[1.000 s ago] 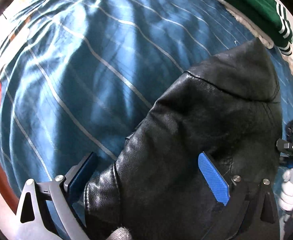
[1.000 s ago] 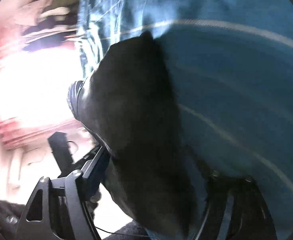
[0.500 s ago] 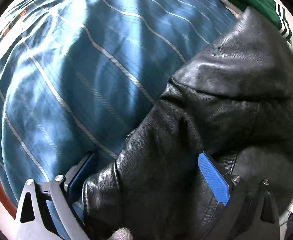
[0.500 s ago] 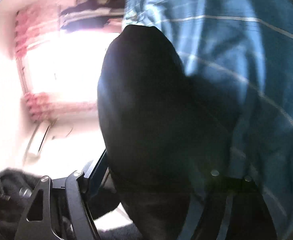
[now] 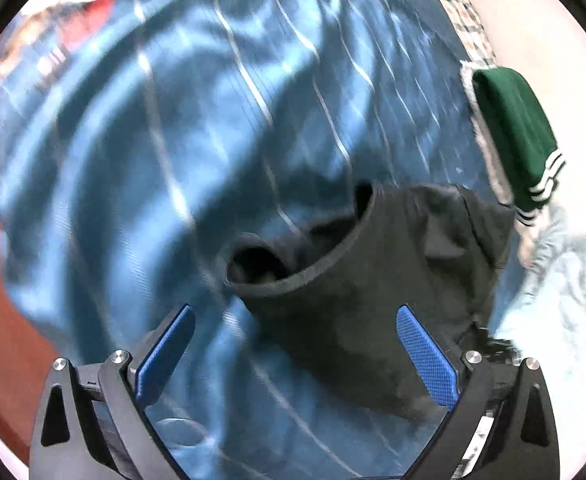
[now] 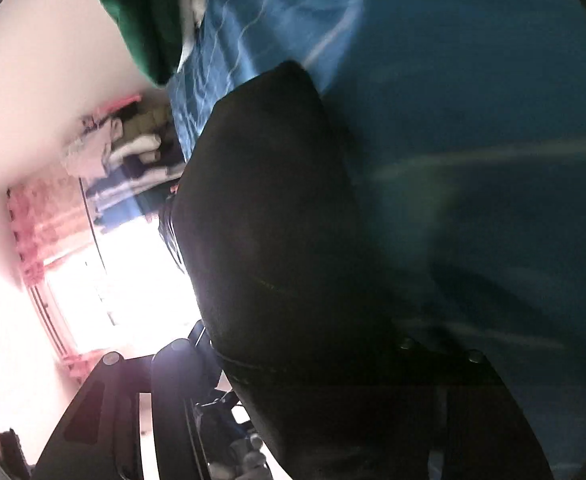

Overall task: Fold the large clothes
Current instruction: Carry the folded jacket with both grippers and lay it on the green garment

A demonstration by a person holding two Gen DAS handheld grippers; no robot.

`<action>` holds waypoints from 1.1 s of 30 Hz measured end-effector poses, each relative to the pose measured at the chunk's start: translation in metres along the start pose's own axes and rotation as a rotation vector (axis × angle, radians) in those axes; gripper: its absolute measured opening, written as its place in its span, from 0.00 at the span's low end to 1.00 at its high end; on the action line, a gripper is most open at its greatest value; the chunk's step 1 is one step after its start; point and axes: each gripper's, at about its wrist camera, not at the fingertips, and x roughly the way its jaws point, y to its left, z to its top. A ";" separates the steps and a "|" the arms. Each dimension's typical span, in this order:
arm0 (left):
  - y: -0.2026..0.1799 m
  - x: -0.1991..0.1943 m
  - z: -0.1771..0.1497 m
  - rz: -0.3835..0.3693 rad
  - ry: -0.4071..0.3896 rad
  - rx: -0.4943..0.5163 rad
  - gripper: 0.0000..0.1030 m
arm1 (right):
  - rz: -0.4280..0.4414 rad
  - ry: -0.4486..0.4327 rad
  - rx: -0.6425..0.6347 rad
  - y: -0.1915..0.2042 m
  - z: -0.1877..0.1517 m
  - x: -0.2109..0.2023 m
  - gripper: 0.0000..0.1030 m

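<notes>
Left wrist view, item one: my left gripper (image 5: pixel 295 354), blue pads (image 5: pixel 427 354) spread wide with nothing between them; bedspread (image 5: pixel 133 168) shows through the gap. Item two: black jacket (image 5: pixel 381 280), lying on the blue striped bedspread ahead of and partly behind the right-hand pad, a round opening, cuff or collar I cannot tell, gaping toward the camera. Item three: green garment (image 5: pixel 513 132) with white stripes and a pale fleecy edge, at the far right of the bed, near the jacket's far end but apart from it. Item four: pale blue cloth (image 5: pixel 553 264) just below the green garment, blurred. Item five: checked fabric (image 5: pixel 465 20) at the top right edge. Right wrist view, item six: my right gripper (image 6: pixel 293 360), the jacket (image 6: pixel 269 220) filling the space between its fingers and draping forward over the bedspread (image 6: pixel 473 100); the right-hand finger is lost in shadow, so I cannot tell whether the jaws are clamped on the leather. Item seven: green garment (image 6: pixel 149 20) again, top left. Item eight: heaped clothes (image 6: pixel 125 152) beyond the bed's edge, beside a bright window (image 6: pixel 133 276) with pink curtains (image 6: pixel 33 220).
</notes>
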 end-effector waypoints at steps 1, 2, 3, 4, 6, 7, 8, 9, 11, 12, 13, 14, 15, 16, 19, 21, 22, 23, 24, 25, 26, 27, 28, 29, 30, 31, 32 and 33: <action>-0.005 0.008 0.001 -0.027 0.006 -0.011 1.00 | 0.016 0.004 0.012 -0.006 0.000 -0.003 0.60; -0.007 0.015 0.003 -0.055 0.002 -0.023 1.00 | 0.020 0.011 0.012 -0.010 0.000 0.000 0.63; -0.011 0.020 0.005 -0.068 -0.014 -0.033 0.99 | 0.009 0.014 -0.002 -0.012 0.002 -0.002 0.68; -0.014 0.024 0.008 -0.053 -0.042 -0.046 0.99 | -0.015 0.023 -0.030 -0.011 0.005 0.001 0.74; -0.020 0.028 0.009 -0.030 -0.104 -0.090 0.83 | -0.024 0.043 -0.038 -0.009 0.012 0.006 0.76; -0.025 0.030 0.006 -0.012 -0.121 -0.104 0.66 | -0.035 0.041 -0.051 -0.007 0.012 -0.003 0.74; -0.026 0.027 0.005 -0.003 -0.142 -0.112 0.59 | -0.038 0.033 -0.064 -0.004 0.011 -0.004 0.72; -0.028 0.025 0.004 0.002 -0.151 -0.107 0.49 | -0.031 0.028 -0.074 0.002 0.004 -0.004 0.62; -0.034 0.015 0.001 0.003 -0.161 -0.075 0.39 | -0.004 0.020 -0.073 0.009 0.000 -0.007 0.58; -0.040 0.007 0.000 0.011 -0.161 -0.048 0.34 | -0.002 0.016 -0.078 0.015 -0.002 -0.005 0.57; -0.045 0.002 0.000 0.014 -0.159 -0.024 0.32 | 0.006 0.013 -0.087 0.024 -0.007 -0.006 0.56; -0.050 -0.007 0.001 0.013 -0.158 -0.002 0.31 | 0.016 0.013 -0.089 0.031 -0.011 -0.007 0.56; -0.054 -0.011 0.005 0.011 -0.155 0.012 0.31 | 0.023 0.011 -0.093 0.040 -0.015 -0.005 0.55; -0.060 -0.021 0.010 -0.006 -0.151 0.024 0.31 | 0.043 0.007 -0.090 0.050 -0.019 -0.008 0.55; -0.081 -0.037 0.032 -0.044 -0.149 0.060 0.31 | 0.071 -0.014 -0.086 0.084 -0.024 -0.006 0.55; -0.098 -0.047 0.048 -0.071 -0.146 0.091 0.31 | 0.090 -0.042 -0.079 0.116 -0.028 -0.002 0.55; -0.110 -0.052 0.058 -0.090 -0.139 0.110 0.31 | 0.095 -0.055 -0.079 0.126 -0.029 -0.004 0.55; -0.122 -0.057 0.070 -0.106 -0.134 0.135 0.31 | 0.106 -0.075 -0.078 0.140 -0.029 -0.006 0.55; -0.136 -0.062 0.082 -0.122 -0.132 0.162 0.31 | 0.111 -0.095 -0.082 0.152 -0.028 -0.006 0.55; -0.148 -0.066 0.092 -0.141 -0.127 0.183 0.31 | 0.119 -0.129 -0.088 0.171 -0.026 -0.009 0.55; -0.163 -0.068 0.104 -0.159 -0.123 0.209 0.31 | 0.127 -0.149 -0.092 0.187 -0.018 -0.001 0.55; -0.175 -0.068 0.115 -0.173 -0.122 0.231 0.31 | 0.135 -0.174 -0.099 0.202 -0.016 -0.005 0.55; -0.190 -0.072 0.128 -0.197 -0.122 0.256 0.31 | 0.147 -0.200 -0.103 0.216 -0.013 -0.009 0.55; -0.207 -0.073 0.142 -0.213 -0.125 0.286 0.31 | 0.160 -0.223 -0.110 0.233 -0.005 -0.009 0.55; -0.221 -0.074 0.152 -0.224 -0.131 0.306 0.31 | 0.170 -0.247 -0.123 0.251 0.003 -0.010 0.55; -0.239 -0.075 0.166 -0.244 -0.141 0.330 0.31 | 0.178 -0.260 -0.133 0.265 0.009 -0.013 0.55; -0.258 -0.075 0.179 -0.256 -0.152 0.356 0.31 | 0.189 -0.279 -0.151 0.283 0.020 -0.014 0.55; -0.271 -0.074 0.189 -0.266 -0.162 0.374 0.31 | 0.198 -0.294 -0.162 0.296 0.030 -0.016 0.55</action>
